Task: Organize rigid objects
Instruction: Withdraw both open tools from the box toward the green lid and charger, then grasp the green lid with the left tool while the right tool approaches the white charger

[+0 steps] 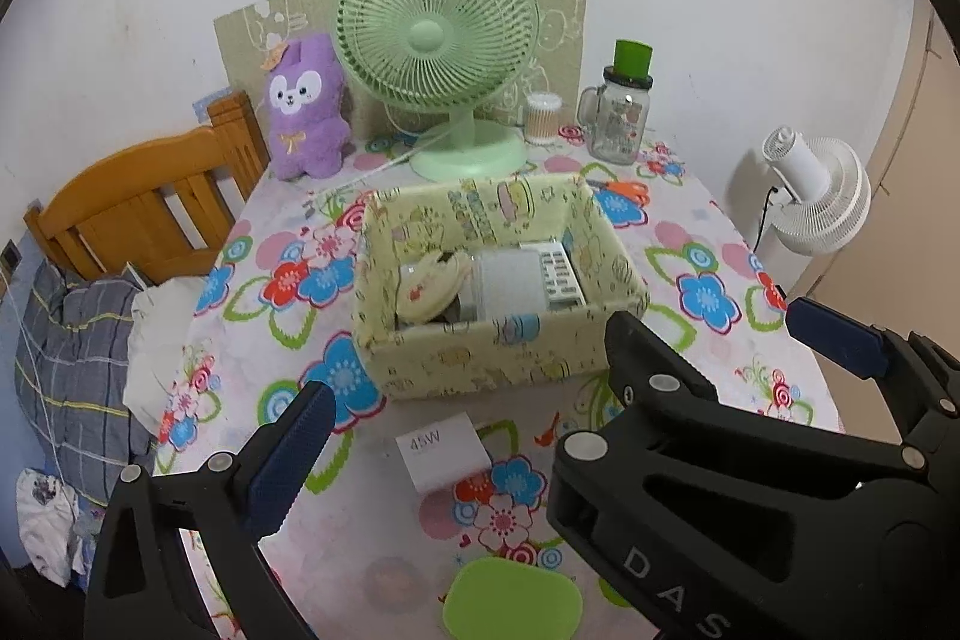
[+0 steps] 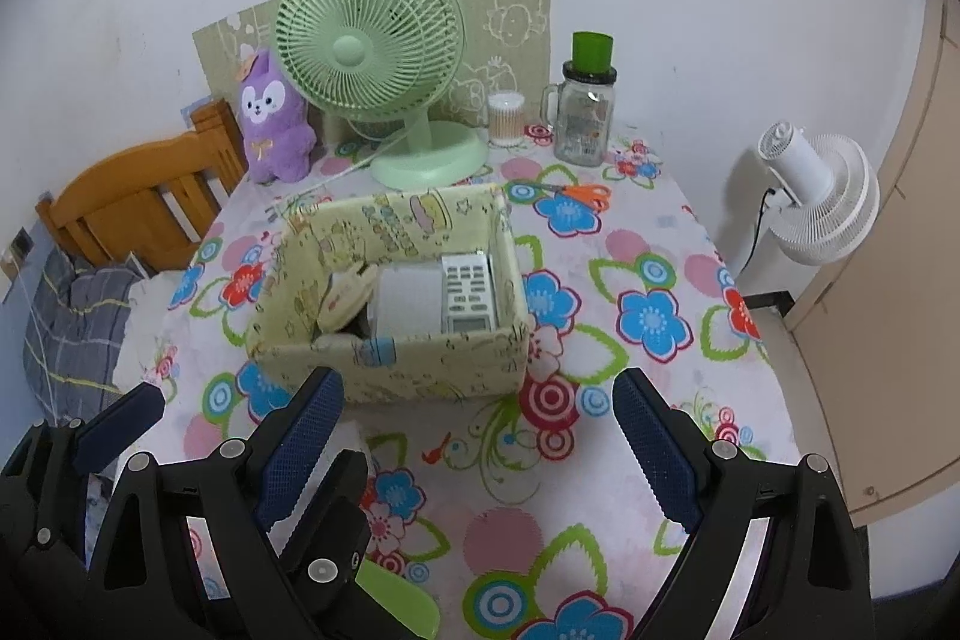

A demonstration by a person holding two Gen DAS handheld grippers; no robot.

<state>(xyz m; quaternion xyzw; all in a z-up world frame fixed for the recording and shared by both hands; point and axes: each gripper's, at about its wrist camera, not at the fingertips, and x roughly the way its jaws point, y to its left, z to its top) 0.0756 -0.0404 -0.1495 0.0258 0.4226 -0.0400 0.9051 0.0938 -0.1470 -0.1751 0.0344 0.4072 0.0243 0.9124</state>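
The small white "45W" charger block point(image 1: 443, 460) lies on the flower-patterned worktop point(image 1: 690, 244), just before the pale yellow fabric storage box point(image 1: 492, 364), between the left gripper's point(image 1: 462, 388) spread fingers. The right gripper's point(image 2: 480, 436) fingers also stand wide, apparently empty.

Two fans point(image 1: 437, 46) point(image 1: 822, 196), one box point(image 1: 498, 364), one jar point(image 1: 621, 118), one plush point(image 1: 306, 106), one scissors point(image 1: 624, 189).

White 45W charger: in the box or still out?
Out. The white charger lies on the tablecloth in front of the box.
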